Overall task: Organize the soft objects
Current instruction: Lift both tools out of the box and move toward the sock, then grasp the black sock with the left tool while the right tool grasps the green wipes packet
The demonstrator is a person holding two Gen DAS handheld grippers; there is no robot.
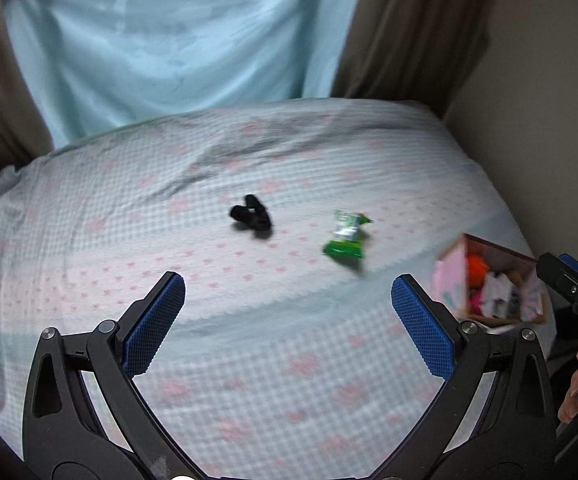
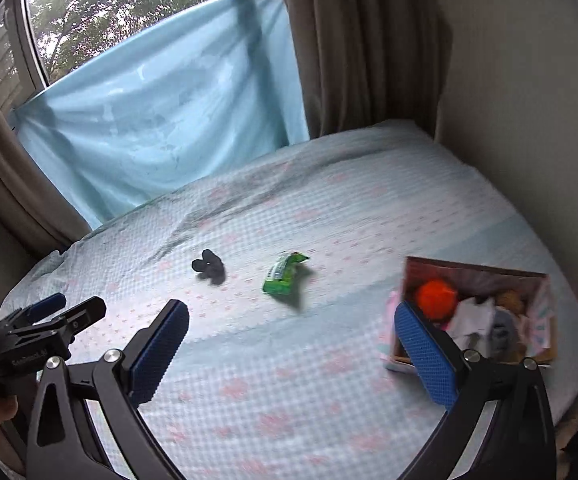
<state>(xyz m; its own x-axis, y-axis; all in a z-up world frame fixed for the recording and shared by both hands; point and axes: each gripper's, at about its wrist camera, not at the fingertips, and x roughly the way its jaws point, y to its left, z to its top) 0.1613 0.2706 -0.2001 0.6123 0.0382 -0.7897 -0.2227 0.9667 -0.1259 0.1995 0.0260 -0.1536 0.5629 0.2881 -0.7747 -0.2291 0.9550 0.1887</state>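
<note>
On the bed point(image 2: 329, 208), a black sock point(image 2: 208, 266) lies left of a green packet point(image 2: 283, 274); a box point(image 2: 477, 312) of soft things sits far right.

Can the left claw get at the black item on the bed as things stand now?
Probably yes. The left claw is open and empty, and the black item lies alone on the bed ahead of it. The green packet lies apart to the side; nothing blocks the path.

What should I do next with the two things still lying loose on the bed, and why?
Probably reach the open right gripper to the green packet: both grippers are empty, and it lies nearer the box than the black bundle does.
</note>
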